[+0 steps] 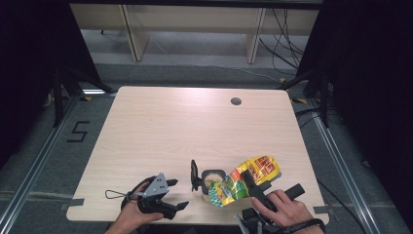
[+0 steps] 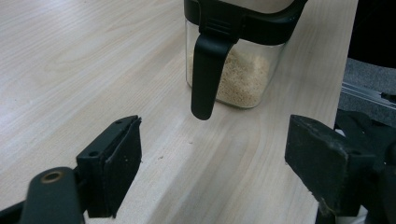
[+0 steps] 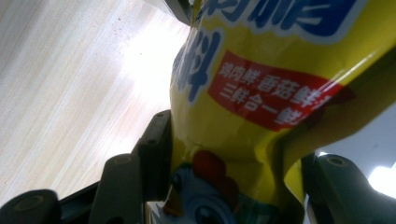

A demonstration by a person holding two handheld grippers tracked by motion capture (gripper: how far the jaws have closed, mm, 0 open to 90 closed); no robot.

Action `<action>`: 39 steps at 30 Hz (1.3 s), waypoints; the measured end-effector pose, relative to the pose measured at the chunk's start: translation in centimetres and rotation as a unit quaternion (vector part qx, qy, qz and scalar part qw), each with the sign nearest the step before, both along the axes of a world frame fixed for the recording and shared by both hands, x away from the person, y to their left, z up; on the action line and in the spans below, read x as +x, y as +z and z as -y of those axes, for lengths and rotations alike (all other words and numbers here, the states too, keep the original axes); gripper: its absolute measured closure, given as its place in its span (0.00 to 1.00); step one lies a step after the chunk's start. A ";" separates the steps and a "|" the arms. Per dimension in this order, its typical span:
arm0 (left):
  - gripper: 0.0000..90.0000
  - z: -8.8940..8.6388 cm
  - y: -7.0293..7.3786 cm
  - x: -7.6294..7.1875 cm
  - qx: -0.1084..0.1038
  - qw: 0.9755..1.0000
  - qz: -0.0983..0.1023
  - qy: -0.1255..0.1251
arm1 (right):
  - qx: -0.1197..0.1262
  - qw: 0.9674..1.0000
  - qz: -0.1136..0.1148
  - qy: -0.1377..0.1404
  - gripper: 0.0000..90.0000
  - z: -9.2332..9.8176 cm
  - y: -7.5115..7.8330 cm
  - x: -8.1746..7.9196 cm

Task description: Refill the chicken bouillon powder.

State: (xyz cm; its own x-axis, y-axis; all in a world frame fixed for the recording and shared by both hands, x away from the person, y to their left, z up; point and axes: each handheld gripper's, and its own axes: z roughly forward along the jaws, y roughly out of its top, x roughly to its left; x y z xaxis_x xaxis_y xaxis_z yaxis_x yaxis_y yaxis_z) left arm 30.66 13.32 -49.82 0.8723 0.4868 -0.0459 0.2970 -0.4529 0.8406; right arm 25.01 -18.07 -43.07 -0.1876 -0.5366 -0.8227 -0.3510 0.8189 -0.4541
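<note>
Right hand-held gripper (image 1: 254, 184) sat at the lower right of the high view, clenched on a yellow seasoning bag (image 1: 246, 179) that tilted toward a clear container (image 1: 212, 182) at the lower middle of the frame. In the right gripper view both jaws pressed the bag's (image 3: 261, 93) sides at the bottom of the frame; the bag hid most of the right jaw, and its printed writing ran off the upper edge. The bag's mouth overlapped the container's rim in the high view, so whether the two touched could not be made out.

Left hand-held gripper (image 1: 171, 194) lay at the lower left, released, with nothing between its jaws. In the left gripper view its jaws stood wide apart over bare wooden surface (image 2: 93, 70), and the container (image 2: 238, 70) stood near the top of the frame, its upper part cut off. A black lid flap (image 2: 205, 74) hung down its front, partly covering the pale granules (image 2: 247, 79) inside.
</note>
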 end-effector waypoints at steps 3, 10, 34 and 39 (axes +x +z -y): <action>0.20 0.0 0.0 0.0 -0.001 1.000 0.001 0.001 | 0.003 1.000 0.006 0.005 0.54 0.1 0.1 0.1; 0.20 0.1 0.0 -0.1 -0.008 1.000 -0.005 0.006 | 0.007 1.000 -0.005 0.010 0.54 -0.1 -0.3 0.1; 0.20 0.1 0.0 -0.2 -0.007 1.000 -0.009 0.009 | 0.006 1.000 -0.006 0.005 0.54 -0.1 -0.3 0.1; 0.20 0.0 0.1 0.0 -0.001 1.000 0.003 -0.002 | 0.008 1.000 -0.007 0.007 0.54 -0.1 -0.3 0.1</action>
